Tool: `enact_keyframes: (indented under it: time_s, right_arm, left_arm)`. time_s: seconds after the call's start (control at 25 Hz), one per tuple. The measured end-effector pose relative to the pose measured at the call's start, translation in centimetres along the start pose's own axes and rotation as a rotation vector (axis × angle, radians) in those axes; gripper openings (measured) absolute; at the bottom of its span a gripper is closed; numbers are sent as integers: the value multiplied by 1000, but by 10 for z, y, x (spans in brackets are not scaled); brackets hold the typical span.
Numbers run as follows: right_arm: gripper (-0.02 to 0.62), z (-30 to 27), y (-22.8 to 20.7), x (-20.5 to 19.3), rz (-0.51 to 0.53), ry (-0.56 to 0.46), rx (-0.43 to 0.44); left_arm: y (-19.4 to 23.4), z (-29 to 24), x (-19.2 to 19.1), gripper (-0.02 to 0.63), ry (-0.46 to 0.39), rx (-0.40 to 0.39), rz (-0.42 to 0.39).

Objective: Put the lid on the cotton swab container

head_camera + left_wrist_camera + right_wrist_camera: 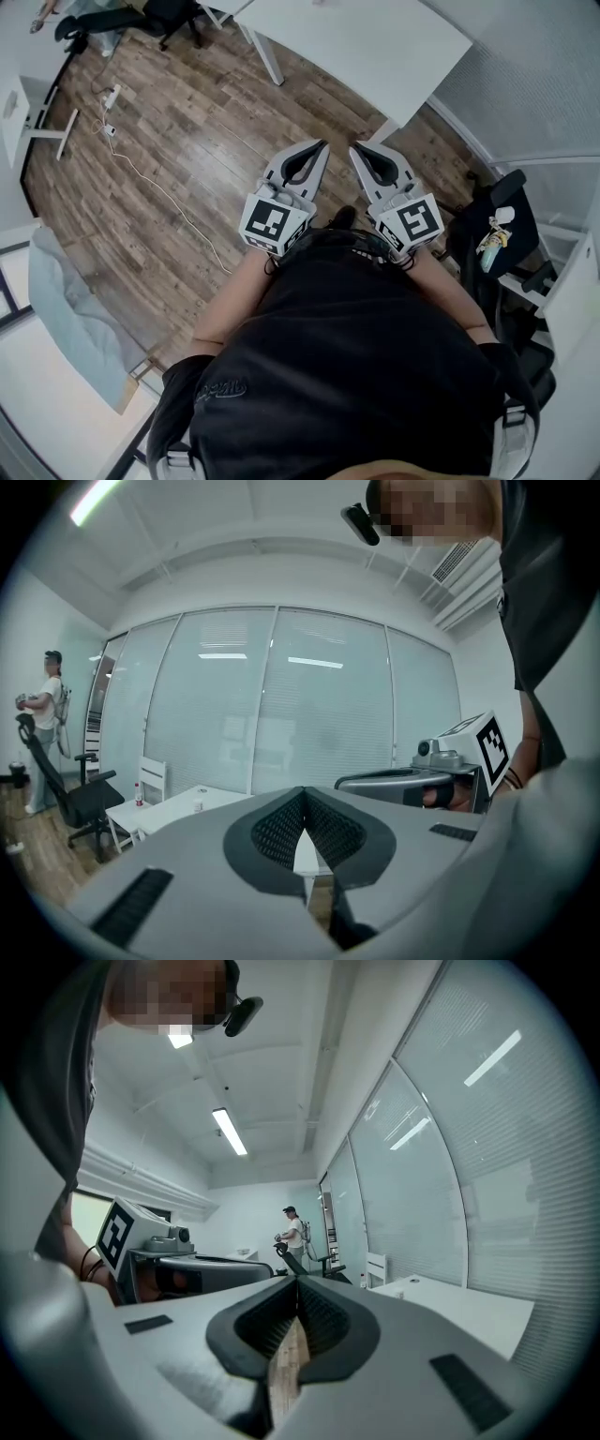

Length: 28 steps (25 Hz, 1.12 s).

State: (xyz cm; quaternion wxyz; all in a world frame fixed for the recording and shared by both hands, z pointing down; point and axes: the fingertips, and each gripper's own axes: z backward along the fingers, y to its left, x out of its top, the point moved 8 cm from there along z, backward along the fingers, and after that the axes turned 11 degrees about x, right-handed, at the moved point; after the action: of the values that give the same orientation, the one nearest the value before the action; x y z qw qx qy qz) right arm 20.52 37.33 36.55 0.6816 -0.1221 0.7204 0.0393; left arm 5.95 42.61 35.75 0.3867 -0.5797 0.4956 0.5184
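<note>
While held level, left gripper: pressed together, pinching nothing.
Right gripper: just beside, likewise closed tight, empty.
White table: ahead of both claws, well apart.
Small white item: on that table, left of left claw's tips; too small to tell whether container or lid.

Wood-plank floor; white table; frosted glass wall; ceiling strip light.
</note>
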Motion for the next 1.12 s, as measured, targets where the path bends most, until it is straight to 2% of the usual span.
enact_keyframes:
  time_s: [0.24,0.6,0.76,0.88,1.12]
  right_arm:
    - [23,-4,-35,-3,-27,-1,-44]
    - [21,-45,-73,8,-8,24,-136]
    - [22,-85,-87,18,1,-1,-171]
    - [23,-119,-95,29,10,-13,-198]
    - [23,-189,-93,40,6,-16,-192]
  left_arm:
    - [2,-43,3,14,17,-70,-15]
    - [44,-98,18,14,16,-189,-33]
    - [87,-113,29,14,7,-225,-49]
    - [129,-118,41,14,-9,-218,-56]
    - [193,-115,51,14,-11,-214,-54]
